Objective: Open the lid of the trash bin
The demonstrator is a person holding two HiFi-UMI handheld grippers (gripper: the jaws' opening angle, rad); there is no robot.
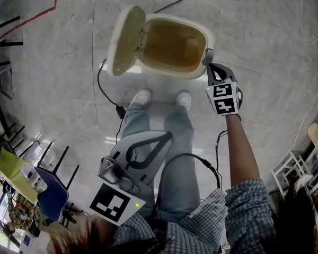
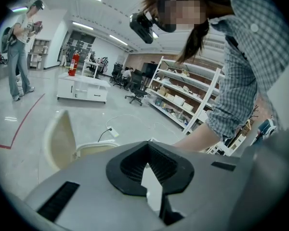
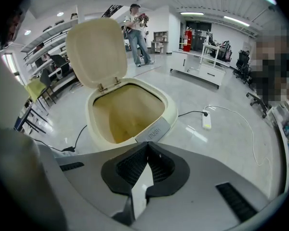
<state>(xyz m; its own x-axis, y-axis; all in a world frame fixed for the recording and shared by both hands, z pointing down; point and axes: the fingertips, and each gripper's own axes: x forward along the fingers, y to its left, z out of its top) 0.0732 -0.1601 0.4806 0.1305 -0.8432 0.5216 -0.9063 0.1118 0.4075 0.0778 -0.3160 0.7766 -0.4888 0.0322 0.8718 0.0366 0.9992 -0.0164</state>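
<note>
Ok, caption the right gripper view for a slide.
Shut right gripper near the push button of a cream trash bin, lid standing open.

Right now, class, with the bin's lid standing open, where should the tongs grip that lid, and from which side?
Probably the lid by its top free edge, from above, one jaw on each face: it stands nearly upright, thin, hinged at the bottom.

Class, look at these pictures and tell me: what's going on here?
A person stands over a cream trash bin, a gripper in each hand. The lid stands open. The right gripper, jaws shut on nothing, is close to the push button on the rim. The left gripper, also shut and empty, is held back by the person's legs.
</note>
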